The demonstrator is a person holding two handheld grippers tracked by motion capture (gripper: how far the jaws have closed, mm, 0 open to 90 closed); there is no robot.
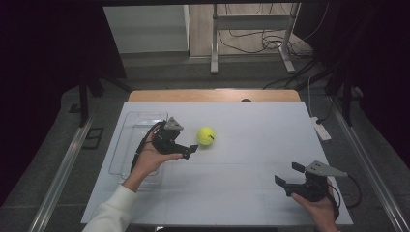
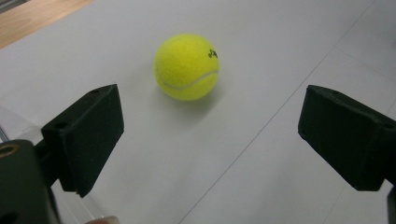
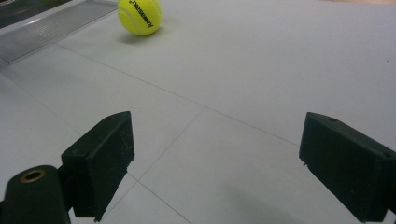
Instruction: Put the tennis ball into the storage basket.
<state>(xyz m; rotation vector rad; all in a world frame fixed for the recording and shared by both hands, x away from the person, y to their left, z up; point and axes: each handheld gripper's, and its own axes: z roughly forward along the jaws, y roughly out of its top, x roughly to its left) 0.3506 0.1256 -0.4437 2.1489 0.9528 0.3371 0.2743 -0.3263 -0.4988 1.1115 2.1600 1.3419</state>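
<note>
One white table (image 1: 241,183) takes up most of the high view, with a strip of bare wood along its far edge and wide open surface across the middle and right. One clear tray (image 1: 126,145) lies flat on the table's left part, its long side running along the left edge; nothing can be seen inside it, though the person's left hand (image 1: 150,157) and forearm cross over its near half. There are two grippers. The left gripper (image 1: 186,145) hangs just right of the tray, jaws spread wide and holding nothing; in the left gripper view its two black jaws stand far apart with bare table between them. The right gripper (image 1: 290,175) sits near the table's near right corner, well apart from everything else, also spread wide and holding nothing, with clear surface ahead of it in the right gripper view. One ball (image 1: 206,136), a yellow tennis ball, rests on the table just beyond the left gripper's jaw tips, near the tray but outside it, roughly at the table's middle from left to right. In the left gripper view it lies ahead of the jaws, not yet between them.
</note>
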